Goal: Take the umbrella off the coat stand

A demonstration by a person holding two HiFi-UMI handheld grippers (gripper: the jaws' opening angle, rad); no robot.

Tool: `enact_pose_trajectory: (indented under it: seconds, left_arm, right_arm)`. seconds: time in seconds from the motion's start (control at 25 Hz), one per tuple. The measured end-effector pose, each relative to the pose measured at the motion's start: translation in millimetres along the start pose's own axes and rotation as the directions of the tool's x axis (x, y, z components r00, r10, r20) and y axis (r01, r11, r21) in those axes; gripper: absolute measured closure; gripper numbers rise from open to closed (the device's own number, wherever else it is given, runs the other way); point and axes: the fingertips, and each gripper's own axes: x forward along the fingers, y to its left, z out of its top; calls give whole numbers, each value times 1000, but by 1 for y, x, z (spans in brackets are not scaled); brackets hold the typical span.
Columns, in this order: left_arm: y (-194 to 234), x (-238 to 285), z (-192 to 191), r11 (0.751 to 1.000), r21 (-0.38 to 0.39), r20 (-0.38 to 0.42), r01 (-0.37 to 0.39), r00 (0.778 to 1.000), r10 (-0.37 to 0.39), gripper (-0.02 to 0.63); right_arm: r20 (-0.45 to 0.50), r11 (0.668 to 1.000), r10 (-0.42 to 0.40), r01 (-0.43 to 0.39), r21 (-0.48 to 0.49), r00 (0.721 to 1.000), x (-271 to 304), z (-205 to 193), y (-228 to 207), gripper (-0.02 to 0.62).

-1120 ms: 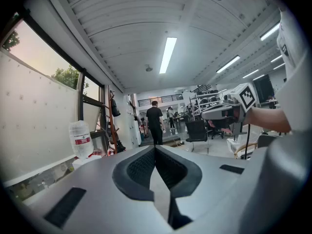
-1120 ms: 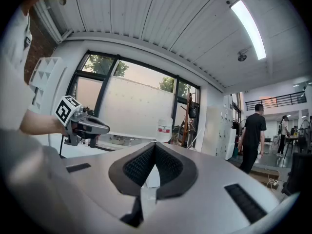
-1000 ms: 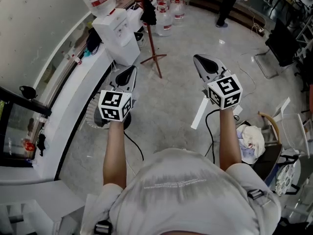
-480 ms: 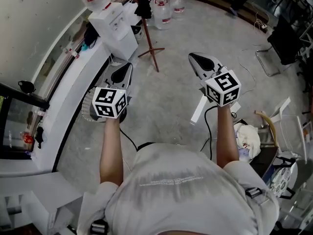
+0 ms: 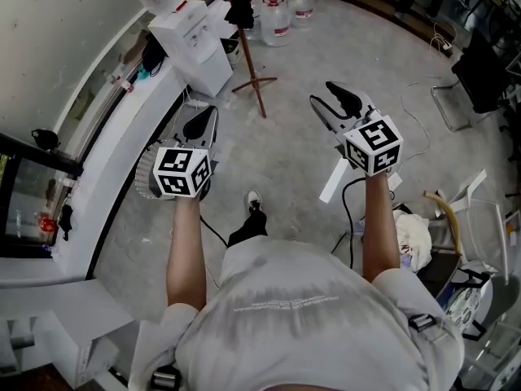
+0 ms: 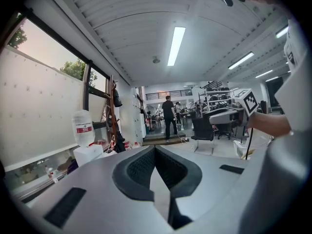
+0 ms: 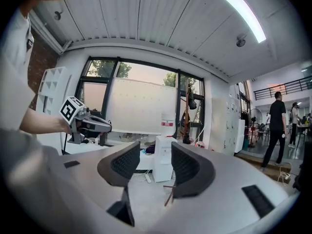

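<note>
A red coat stand [image 5: 250, 51] rises from the grey floor beyond both grippers, next to the water dispenser [image 5: 195, 43]. A black umbrella-like bundle [image 5: 238, 10] hangs on it. The stand [image 7: 187, 113] also shows far off in the right gripper view, and the stand [image 6: 111, 113] shows again in the left gripper view. My left gripper [image 5: 205, 112] is shut and empty, its pads meeting [image 6: 155, 152]. My right gripper [image 5: 327, 96] is opening, and nothing is between its pads [image 7: 155, 165]. Both are well short of the stand.
A white counter [image 5: 122, 149] runs along the left wall. Water bottles [image 5: 277, 15] stand behind the coat stand. A chair [image 5: 480, 63], cables and bags [image 5: 415, 235] lie at the right. A person [image 6: 169, 113] stands far off across the room.
The right gripper's jaws have parted from shut to open. Both grippers moved a little forward and lower. A shoe has stepped into the head view below the hands.
</note>
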Motion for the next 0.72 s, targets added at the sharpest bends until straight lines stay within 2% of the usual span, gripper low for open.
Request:
enact_pose_trajectory:
  seconds: [0.12, 0.36, 0.72]
  left_arm:
    - [16, 10, -6, 1000, 0, -6, -16, 1000, 16, 591]
    - [71, 56, -20, 999, -33, 15, -10, 1000, 11, 591]
    - [180, 142, -23, 1000, 3, -11, 13, 1000, -13, 591]
  right_arm:
    - [-9, 1000, 0, 0, -6, 1000, 15, -2, -4, 330]
    - [-52, 999, -17, 14, -48, 999, 68, -9, -28, 271]
    - [-102, 996, -77, 71, -56, 992, 191, 8, -82, 241]
